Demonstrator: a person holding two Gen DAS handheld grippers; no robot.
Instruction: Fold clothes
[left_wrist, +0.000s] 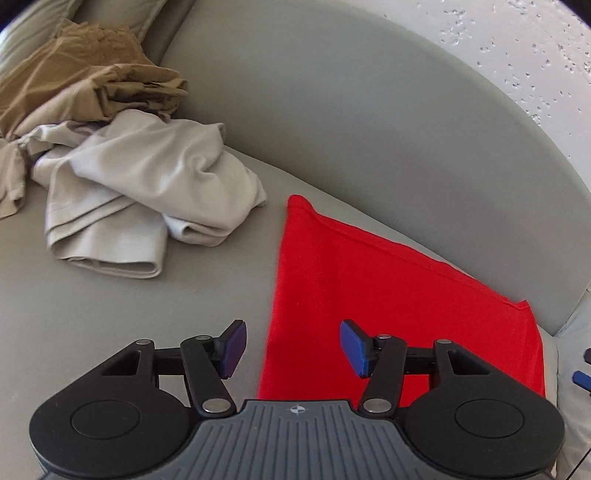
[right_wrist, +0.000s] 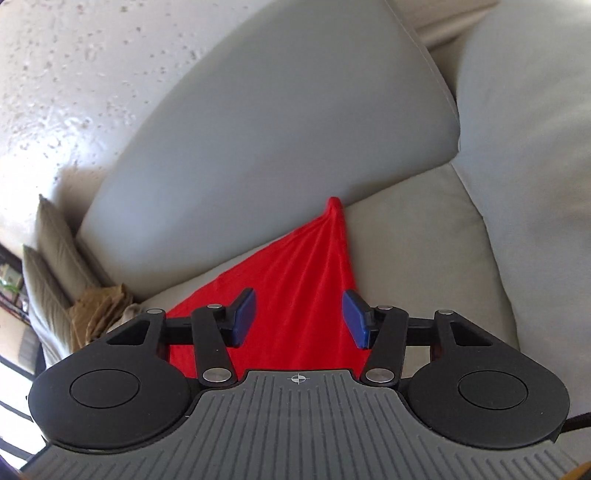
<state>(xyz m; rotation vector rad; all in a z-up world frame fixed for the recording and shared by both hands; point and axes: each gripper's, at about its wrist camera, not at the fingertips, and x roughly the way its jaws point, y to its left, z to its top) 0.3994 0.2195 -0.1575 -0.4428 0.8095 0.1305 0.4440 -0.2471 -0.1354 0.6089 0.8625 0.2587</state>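
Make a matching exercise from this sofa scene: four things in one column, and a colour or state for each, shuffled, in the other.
Things:
1. red cloth
2. pale garment
3. tan garment
4. left gripper

States:
A. crumpled, nearest the sofa's corner
B. open, holding nothing
C. spread flat on the seat
D. light grey, bunched in a heap

Pairs: 1-C, 2-D, 3-A, 4-B

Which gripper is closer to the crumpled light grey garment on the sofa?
Left. The left gripper hovers open at the red cloth's edge, with the light grey garment just ahead to its left. The right gripper is over the red cloth, farther away.
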